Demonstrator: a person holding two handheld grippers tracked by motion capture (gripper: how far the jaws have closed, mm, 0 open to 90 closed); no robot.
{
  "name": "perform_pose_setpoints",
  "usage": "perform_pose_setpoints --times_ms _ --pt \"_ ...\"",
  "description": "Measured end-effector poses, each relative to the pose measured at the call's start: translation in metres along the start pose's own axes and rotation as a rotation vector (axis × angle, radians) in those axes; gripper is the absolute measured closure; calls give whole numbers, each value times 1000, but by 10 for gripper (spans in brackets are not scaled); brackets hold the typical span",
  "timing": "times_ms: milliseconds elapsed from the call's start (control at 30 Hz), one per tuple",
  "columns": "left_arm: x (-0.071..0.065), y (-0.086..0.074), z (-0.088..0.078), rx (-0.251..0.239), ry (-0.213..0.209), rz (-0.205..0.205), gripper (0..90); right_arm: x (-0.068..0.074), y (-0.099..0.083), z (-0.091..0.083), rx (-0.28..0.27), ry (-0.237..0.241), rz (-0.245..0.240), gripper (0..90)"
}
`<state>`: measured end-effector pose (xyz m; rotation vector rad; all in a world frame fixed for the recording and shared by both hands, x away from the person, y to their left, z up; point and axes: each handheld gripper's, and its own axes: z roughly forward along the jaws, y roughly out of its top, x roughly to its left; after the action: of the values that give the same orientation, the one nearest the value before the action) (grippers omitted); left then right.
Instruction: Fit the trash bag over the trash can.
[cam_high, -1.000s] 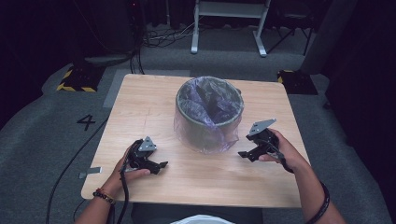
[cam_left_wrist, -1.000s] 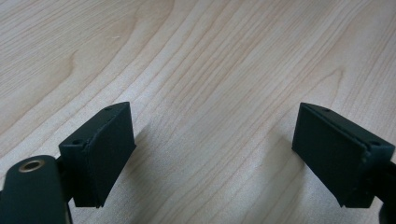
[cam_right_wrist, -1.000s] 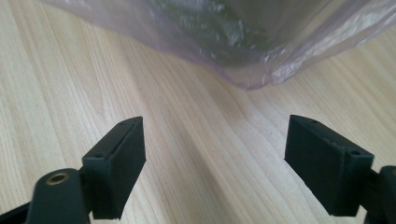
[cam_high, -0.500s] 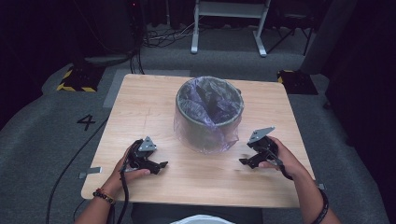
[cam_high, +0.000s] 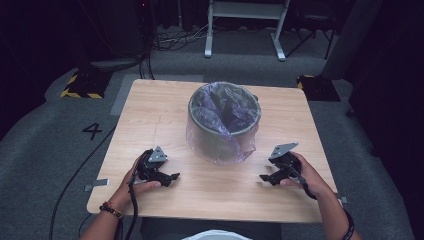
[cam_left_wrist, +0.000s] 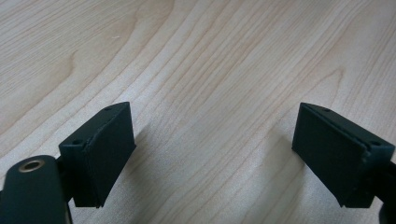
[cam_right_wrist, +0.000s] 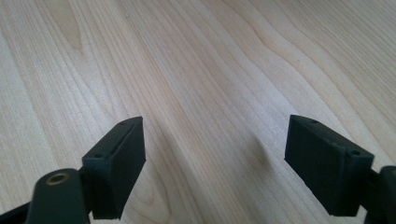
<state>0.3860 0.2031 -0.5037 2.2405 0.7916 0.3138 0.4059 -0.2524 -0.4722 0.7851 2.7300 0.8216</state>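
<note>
The left gripper sits low over the wooden table with its jaws spread wide apart and nothing between them; its own view shows bare wood grain in the gap. The right gripper is in the same condition, jaws wide apart and holding nothing, close above the tabletop. A grey bin lined with a translucent purple bag stands ahead of both grippers and between them, apart from each.
</note>
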Motion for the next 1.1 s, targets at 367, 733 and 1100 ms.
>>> perform_pose_setpoints --times_ms 367,733,1100 --pt "0 0 0 0 0 0 128 4 -9 1 -15 -44 -13 206" --pt "0 0 0 0 0 0 129 5 -22 -1 -58 -76 7 208" --pt "0 0 0 0 0 0 128 2 -41 -8 -93 -81 50 207"
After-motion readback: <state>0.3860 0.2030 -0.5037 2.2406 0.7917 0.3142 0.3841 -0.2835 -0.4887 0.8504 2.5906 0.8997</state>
